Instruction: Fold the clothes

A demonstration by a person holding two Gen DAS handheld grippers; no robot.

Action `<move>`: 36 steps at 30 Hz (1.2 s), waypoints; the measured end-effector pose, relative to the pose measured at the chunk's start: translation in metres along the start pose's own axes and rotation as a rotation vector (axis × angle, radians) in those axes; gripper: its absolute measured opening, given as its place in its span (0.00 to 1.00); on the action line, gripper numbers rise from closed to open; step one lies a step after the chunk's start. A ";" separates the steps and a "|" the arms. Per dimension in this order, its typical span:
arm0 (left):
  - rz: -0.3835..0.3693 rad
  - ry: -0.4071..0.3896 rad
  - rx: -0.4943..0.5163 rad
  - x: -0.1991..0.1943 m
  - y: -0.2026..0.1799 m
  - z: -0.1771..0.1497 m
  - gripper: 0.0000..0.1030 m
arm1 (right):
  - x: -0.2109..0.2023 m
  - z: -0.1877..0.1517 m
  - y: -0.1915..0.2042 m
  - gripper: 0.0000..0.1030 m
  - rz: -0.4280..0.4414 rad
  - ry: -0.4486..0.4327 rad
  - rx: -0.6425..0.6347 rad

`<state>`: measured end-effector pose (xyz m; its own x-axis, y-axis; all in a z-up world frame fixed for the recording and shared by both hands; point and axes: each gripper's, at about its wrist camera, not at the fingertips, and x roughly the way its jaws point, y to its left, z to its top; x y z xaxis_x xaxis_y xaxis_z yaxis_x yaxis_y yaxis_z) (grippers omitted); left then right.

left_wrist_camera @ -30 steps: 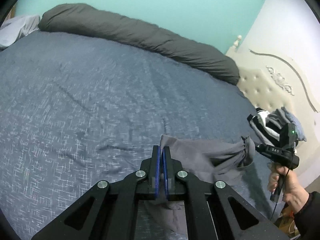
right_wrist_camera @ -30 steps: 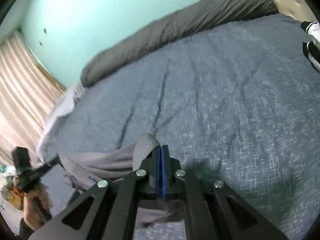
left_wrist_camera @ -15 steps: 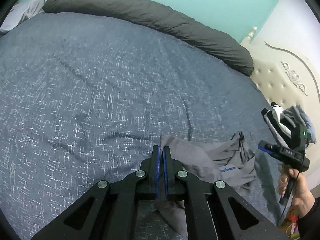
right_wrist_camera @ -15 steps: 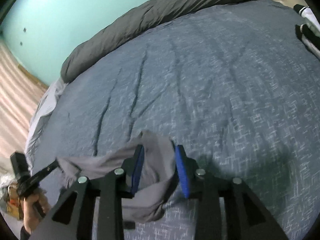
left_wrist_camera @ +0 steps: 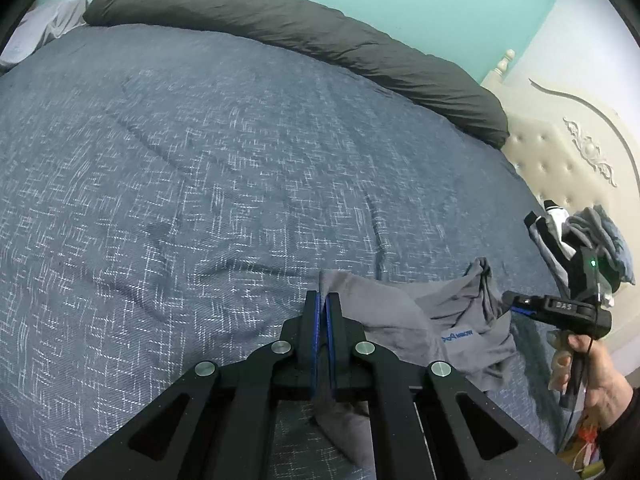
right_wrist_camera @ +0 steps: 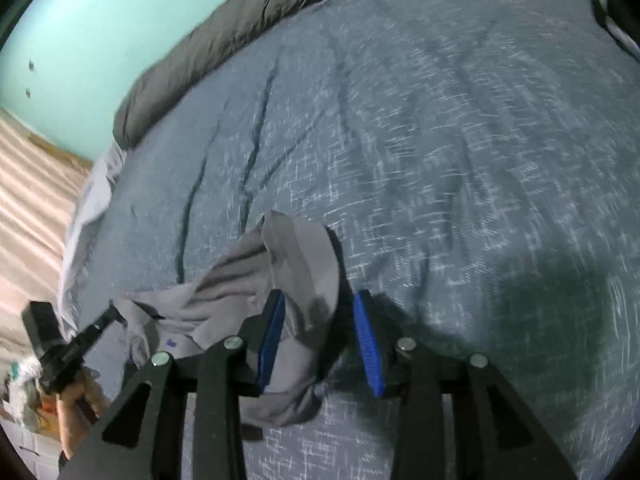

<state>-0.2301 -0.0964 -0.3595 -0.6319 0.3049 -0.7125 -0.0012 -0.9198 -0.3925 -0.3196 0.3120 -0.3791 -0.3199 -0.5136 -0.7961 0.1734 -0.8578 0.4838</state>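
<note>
The gray shirt (left_wrist_camera: 436,320) lies bunched near the bed's (left_wrist_camera: 200,184) front edge, the left tongs (left_wrist_camera: 322,312) pinching one corner and the right tongs (right_wrist_camera: 320,320) spread around the other, so both should pull it flat before folding.

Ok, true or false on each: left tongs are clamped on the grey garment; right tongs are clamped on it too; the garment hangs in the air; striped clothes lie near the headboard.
1. Left tongs clamped on the grey garment: true.
2. Right tongs clamped too: false, the jaws stand apart, cloth loose between them.
3. Garment hangs in the air: false, it lies on the blue bedspread.
4. Striped clothes near the headboard: true.
</note>
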 end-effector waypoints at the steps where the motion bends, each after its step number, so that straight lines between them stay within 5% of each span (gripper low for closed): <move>1: 0.001 -0.001 0.000 0.000 0.000 0.000 0.03 | 0.005 0.002 0.005 0.27 -0.016 0.016 -0.017; 2: 0.000 -0.001 0.000 0.000 -0.001 0.000 0.03 | 0.010 0.004 0.010 0.09 -0.034 0.032 -0.034; 5: 0.005 -0.004 0.011 -0.001 -0.002 0.000 0.03 | 0.008 0.008 0.016 0.01 -0.099 0.033 -0.074; 13: 0.001 -0.020 0.011 -0.007 -0.003 0.001 0.03 | -0.033 0.034 0.036 0.01 -0.378 0.006 -0.268; 19: 0.003 -0.052 0.003 -0.013 -0.005 0.004 0.03 | -0.036 0.039 0.056 0.01 -0.483 0.098 -0.428; 24: 0.013 -0.049 -0.021 -0.011 0.003 0.005 0.03 | -0.015 0.047 0.049 0.01 -0.415 0.220 -0.387; 30: 0.021 -0.028 -0.055 -0.002 0.012 0.004 0.03 | -0.015 0.060 0.027 0.03 -0.224 0.116 -0.192; 33: 0.026 -0.016 -0.063 0.003 0.015 0.003 0.03 | -0.022 0.064 0.023 0.17 -0.158 0.050 -0.164; 35: 0.029 -0.006 -0.069 0.007 0.017 0.003 0.03 | -0.026 0.067 0.019 0.40 -0.121 0.029 -0.144; 36: 0.031 -0.003 -0.070 0.008 0.018 0.002 0.03 | -0.028 0.067 0.018 0.40 -0.108 0.016 -0.142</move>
<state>-0.2366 -0.1107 -0.3707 -0.6330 0.2760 -0.7233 0.0727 -0.9090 -0.4105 -0.3697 0.3124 -0.3237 -0.3295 -0.4179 -0.8466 0.2687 -0.9011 0.3402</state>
